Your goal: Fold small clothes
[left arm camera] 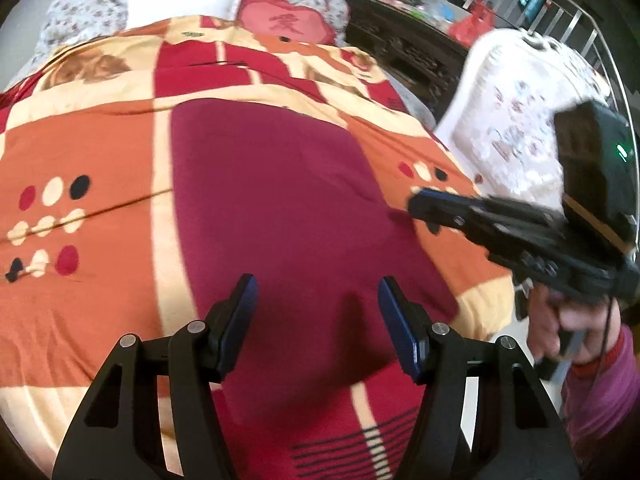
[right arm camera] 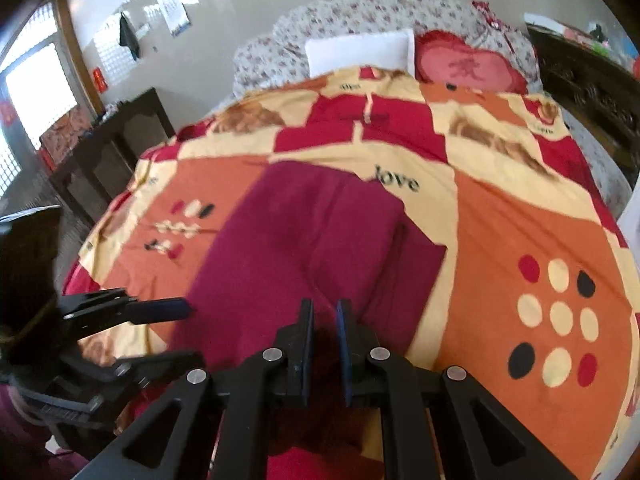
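A dark red garment (left arm camera: 280, 200) lies folded flat on the patterned bedspread (left arm camera: 80, 152); it also shows in the right wrist view (right arm camera: 304, 248). My left gripper (left arm camera: 316, 300) is open and empty, hovering above the garment's near edge. My right gripper (right arm camera: 325, 320) has its jaws nearly together with a narrow gap and nothing between them, just above the garment's near end. In the left wrist view the right gripper (left arm camera: 420, 204) reaches in from the right, over the garment's right edge. In the right wrist view the left gripper (right arm camera: 176, 308) shows at the left.
A red heart-shaped cushion (right arm camera: 468, 68) and a white pillow (right arm camera: 360, 50) lie at the head of the bed. A dark wooden cabinet (right arm camera: 108, 148) stands left of the bed, another dark cabinet (left arm camera: 400, 44) on the right, with a white chair (left arm camera: 516, 112) nearby.
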A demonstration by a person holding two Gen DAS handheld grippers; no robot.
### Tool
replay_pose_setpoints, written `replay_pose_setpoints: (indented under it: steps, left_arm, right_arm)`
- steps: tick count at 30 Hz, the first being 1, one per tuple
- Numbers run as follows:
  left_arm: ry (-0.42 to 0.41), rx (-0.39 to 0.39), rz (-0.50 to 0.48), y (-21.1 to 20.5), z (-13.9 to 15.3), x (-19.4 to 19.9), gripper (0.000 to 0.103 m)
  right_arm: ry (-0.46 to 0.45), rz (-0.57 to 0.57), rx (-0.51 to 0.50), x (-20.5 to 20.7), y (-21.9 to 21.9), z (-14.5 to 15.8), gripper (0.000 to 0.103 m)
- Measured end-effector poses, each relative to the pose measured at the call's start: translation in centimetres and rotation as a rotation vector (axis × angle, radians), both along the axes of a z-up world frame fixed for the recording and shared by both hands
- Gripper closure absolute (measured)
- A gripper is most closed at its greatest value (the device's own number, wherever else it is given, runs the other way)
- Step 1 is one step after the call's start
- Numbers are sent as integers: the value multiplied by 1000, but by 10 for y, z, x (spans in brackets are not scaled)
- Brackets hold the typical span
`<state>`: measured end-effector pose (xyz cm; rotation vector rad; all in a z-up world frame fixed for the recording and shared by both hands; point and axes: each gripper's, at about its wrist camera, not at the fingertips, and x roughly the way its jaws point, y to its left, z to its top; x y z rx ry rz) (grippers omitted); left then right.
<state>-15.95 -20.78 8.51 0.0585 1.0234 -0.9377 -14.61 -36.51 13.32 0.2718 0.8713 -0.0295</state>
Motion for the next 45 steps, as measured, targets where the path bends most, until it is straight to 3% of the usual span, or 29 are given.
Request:
replay_pose_setpoints:
  steps: [6, 7, 9, 11, 17, 19, 20, 24, 27, 32, 38, 45]
  left_arm:
    - [0, 1, 42, -5, -6, 13, 41]
    - [-18, 8, 41, -7, -8, 12, 41]
    - [-41, 21, 40, -10, -9, 10, 40]
    - [-52, 26, 43, -12, -11, 10, 40]
    - [-60, 36, 46, -15, -12, 12, 40]
    - [-60, 36, 47, -15, -12, 12, 40]
    - [-57, 34, 46, -14, -12, 12, 40]
    - [14, -17, 51, -5, -10, 22, 40]
    - [72, -78, 88, 7, -9, 36, 40]
    - [125, -131, 156, 22, -15, 57, 37]
    - [231, -182, 203, 22, -37, 74, 24]
    - [276, -148, 200, 12, -52, 78, 21]
  right_arm:
    - [70, -34, -4, 3, -3, -36, 89]
    - [66, -38, 4, 1, -7, -37, 86]
    - [90, -57, 46, -1, -16, -43, 70]
    - [72, -70, 90, -4, -21, -44, 69]
    - [72, -63, 60, -2, -16, -40, 69]
    - [73, -77, 68, -1, -18, -42, 63]
    - [74, -93, 61, -2, -19, -43, 54]
    - [69, -119, 76, -2, -28, -47, 38]
    - [59, -128, 112, -2, -35, -50, 33]
    - [26, -129, 171, 7, -44, -55, 32]
    - [16, -156, 262, 21, -54, -69, 30]
    - [9, -174, 238, 19, -58, -61, 30]
